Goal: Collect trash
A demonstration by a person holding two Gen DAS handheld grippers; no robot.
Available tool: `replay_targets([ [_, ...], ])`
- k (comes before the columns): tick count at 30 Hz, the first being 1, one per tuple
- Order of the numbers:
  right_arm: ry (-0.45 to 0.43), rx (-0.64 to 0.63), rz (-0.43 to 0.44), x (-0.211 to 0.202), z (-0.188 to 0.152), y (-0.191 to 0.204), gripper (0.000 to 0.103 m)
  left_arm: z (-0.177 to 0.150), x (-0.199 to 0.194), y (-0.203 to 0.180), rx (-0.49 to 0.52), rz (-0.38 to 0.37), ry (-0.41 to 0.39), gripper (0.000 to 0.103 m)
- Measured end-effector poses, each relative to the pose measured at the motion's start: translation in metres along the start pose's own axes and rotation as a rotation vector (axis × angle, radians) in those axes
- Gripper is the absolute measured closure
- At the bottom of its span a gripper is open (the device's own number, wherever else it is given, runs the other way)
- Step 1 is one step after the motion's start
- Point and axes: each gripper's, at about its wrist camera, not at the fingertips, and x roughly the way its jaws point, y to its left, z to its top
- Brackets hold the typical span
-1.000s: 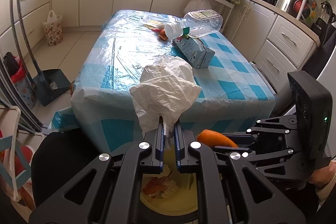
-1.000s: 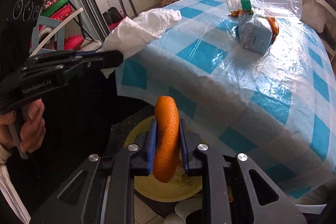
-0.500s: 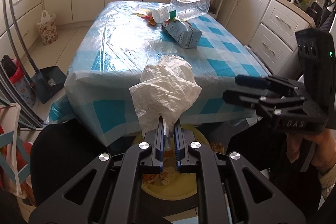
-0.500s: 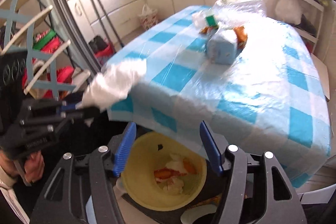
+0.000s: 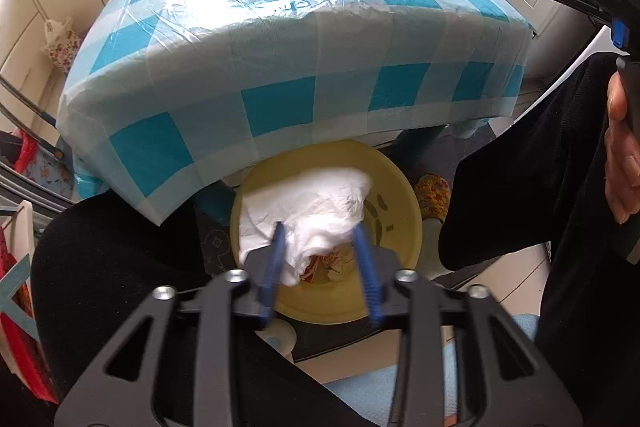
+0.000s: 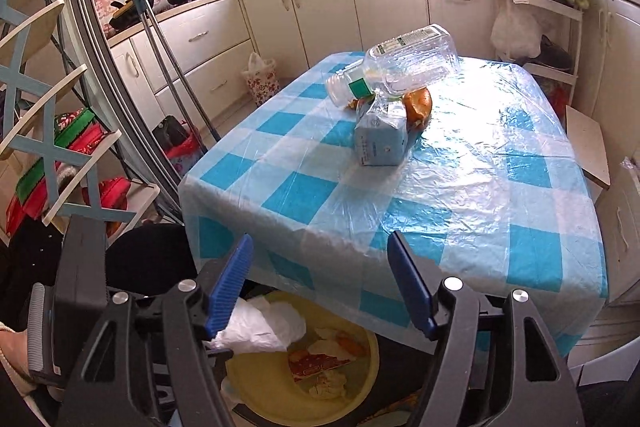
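Left wrist: white bag (image 5: 312, 203) in yellow basin (image 5: 400, 195)

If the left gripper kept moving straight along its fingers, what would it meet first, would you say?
Most likely the crumpled white plastic bag lying in the round yellow plastic basin on the floor; the open left gripper points at it, though depth is unclear.

Your table (image 6: 460, 195), under blue-checked cloth and clear plastic, carries a toppled clear bottle (image 6: 404, 63), a carton (image 6: 382, 139) and orange peel (image 6: 418, 103); the floor holds a yellow basin (image 5: 396, 187).
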Motion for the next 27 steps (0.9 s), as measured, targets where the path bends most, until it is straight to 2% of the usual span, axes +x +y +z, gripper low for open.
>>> replay_targets([
  [2, -0.007, 0.014, -0.003, -0.001, 0.000, -0.002, 0.034, -0.002, -0.005, 0.001, -0.010, 0.006, -0.026, 0.049],
  [4, -0.016, 0.029, -0.007, -0.003, 0.000, -0.004, 0.033, -0.003, -0.013, 0.005, -0.030, 0.005, -0.071, 0.046],
  [6, -0.029, 0.046, -0.011, -0.005, 0.001, -0.007, 0.031, -0.003, -0.030, 0.013, -0.075, 0.004, -0.160, 0.043],
  [8, -0.042, 0.062, -0.020, -0.008, 0.002, -0.010, 0.029, -0.006, -0.051, 0.024, -0.132, 0.024, -0.273, 0.037],
  [11, -0.057, 0.089, -0.026, -0.011, 0.003, -0.014, 0.027, -0.015, -0.087, 0.041, -0.220, 0.139, -0.472, 0.024],
  [13, -0.059, 0.101, -0.030, -0.012, 0.003, -0.016, 0.025, -0.020, -0.104, 0.052, -0.273, 0.232, -0.563, 0.015],
  [14, -0.058, 0.104, -0.033, -0.012, 0.003, -0.016, 0.024, -0.023, -0.109, 0.058, -0.297, 0.260, -0.587, 0.014],
  [16, -0.056, 0.107, -0.038, -0.011, 0.003, -0.017, 0.024, -0.028, -0.110, 0.072, -0.347, 0.283, -0.596, 0.013],
  [21, -0.049, 0.119, -0.045, -0.010, 0.003, -0.018, 0.024, -0.031, -0.101, 0.100, -0.456, 0.218, -0.539, 0.013],
  [27, -0.042, 0.111, -0.058, -0.008, 0.002, -0.016, 0.023, -0.038, -0.099, 0.102, -0.460, 0.206, -0.533, 0.013],
])
